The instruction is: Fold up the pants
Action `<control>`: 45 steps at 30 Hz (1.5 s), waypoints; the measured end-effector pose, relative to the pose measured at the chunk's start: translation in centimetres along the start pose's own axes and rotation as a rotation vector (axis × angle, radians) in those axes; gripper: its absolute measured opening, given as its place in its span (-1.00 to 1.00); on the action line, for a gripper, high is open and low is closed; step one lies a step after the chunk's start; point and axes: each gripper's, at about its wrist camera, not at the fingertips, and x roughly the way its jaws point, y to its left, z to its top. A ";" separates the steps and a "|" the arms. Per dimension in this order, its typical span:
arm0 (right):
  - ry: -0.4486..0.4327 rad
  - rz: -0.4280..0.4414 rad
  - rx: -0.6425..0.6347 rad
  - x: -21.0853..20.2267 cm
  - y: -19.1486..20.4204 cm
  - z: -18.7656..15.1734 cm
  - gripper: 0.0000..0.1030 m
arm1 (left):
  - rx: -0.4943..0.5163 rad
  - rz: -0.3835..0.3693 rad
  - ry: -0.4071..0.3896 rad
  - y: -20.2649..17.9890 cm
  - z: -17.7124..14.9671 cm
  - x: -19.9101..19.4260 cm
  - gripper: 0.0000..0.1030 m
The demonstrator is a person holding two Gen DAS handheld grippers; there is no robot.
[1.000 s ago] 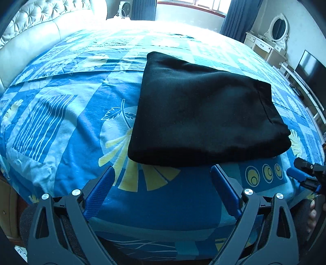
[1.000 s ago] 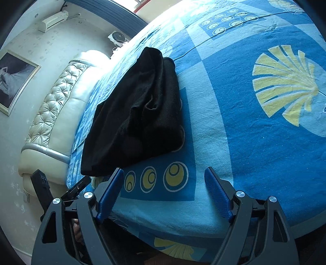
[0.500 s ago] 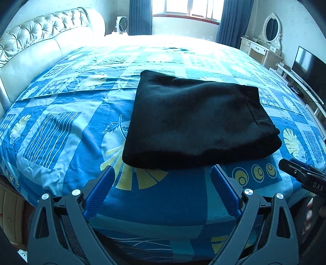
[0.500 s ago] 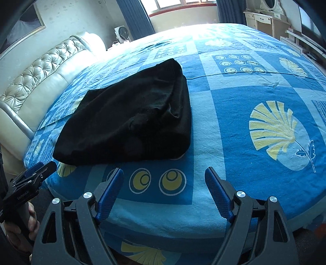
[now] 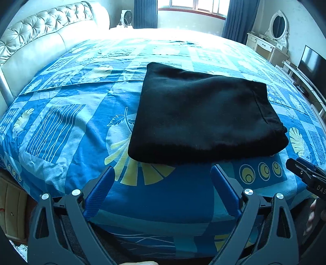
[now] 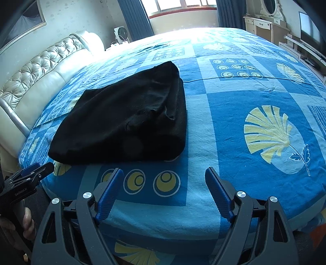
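Blue-padded fingers point(image 5: 101, 189) of the left gripper point(image 5: 162, 173) stand wide apart over the near edge of a bed, with nothing between them. The right gripper point(image 6: 164, 175) is spread just as wide and is likewise empty, its ribbed blue fingers point(image 6: 219, 193) poised above a row of yellow ring motifs on the bedspread point(image 6: 234, 114). The black pants point(image 5: 203, 120) lie folded into a thick, roughly rectangular bundle on the blue patterned cover, near the front edge of the bed and just beyond both sets of fingertips, touching neither gripper. From the right wrist camera the bundle sits ahead and to the left, its layered side edge facing the lens; from the left wrist camera it sits ahead and slightly to the right, one seam running down its right-hand side. Each tool appears at the margin of the other's view, the right one at the lower right edge of the left camera's picture, the left one at the lower left of the right camera's, with a person's hand point(image 6: 26, 224) gripping its handle. A tufted cream headboard point(image 5: 46, 40) curves along the left of the bed. Dark blue curtains point(image 6: 134, 18) frame a bright window at the far wall, a small fan point(image 6: 120, 33) stands near them, and a white dressing table with an oval mirror point(image 5: 278, 24) and a dark television screen point(image 5: 312, 65) line the right side of the room.
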 end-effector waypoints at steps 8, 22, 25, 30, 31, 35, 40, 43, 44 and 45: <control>0.014 0.011 0.005 0.2 0.0 -0.1 0.58 | 0.012 0.016 -0.006 0.0 0.0 0.0 0.84; 0.022 0.014 0.007 0.3 0.0 -0.1 0.58 | 0.018 0.036 -0.002 0.1 0.0 0.1 0.84; 0.025 0.015 0.008 0.4 0.0 -0.2 0.58 | 0.020 0.038 -0.002 0.0 0.0 0.0 0.84; 0.028 0.017 0.005 0.4 0.1 -0.3 0.58 | 0.021 0.041 -0.002 0.0 0.0 0.0 0.84; 0.028 0.017 0.005 0.4 0.1 -0.3 0.58 | 0.021 0.043 -0.003 0.0 0.0 0.0 0.84; 0.033 0.017 0.005 0.5 0.1 -0.3 0.58 | 0.023 0.049 0.003 -0.1 0.0 0.0 0.84; 0.041 0.020 0.005 0.6 0.2 -0.4 0.58 | 0.018 0.046 0.009 -0.1 0.0 0.1 0.84; 0.044 0.022 0.002 0.6 0.3 -0.5 0.58 | 0.029 0.048 0.002 -0.2 -0.1 0.0 0.84; 0.044 0.022 0.001 0.6 0.4 -0.5 0.58 | 0.032 0.048 0.000 -0.3 -0.1 -0.1 0.84; 0.046 0.024 0.000 0.6 0.4 -0.5 0.58 | 0.035 0.049 0.000 -0.4 -0.1 -0.1 0.84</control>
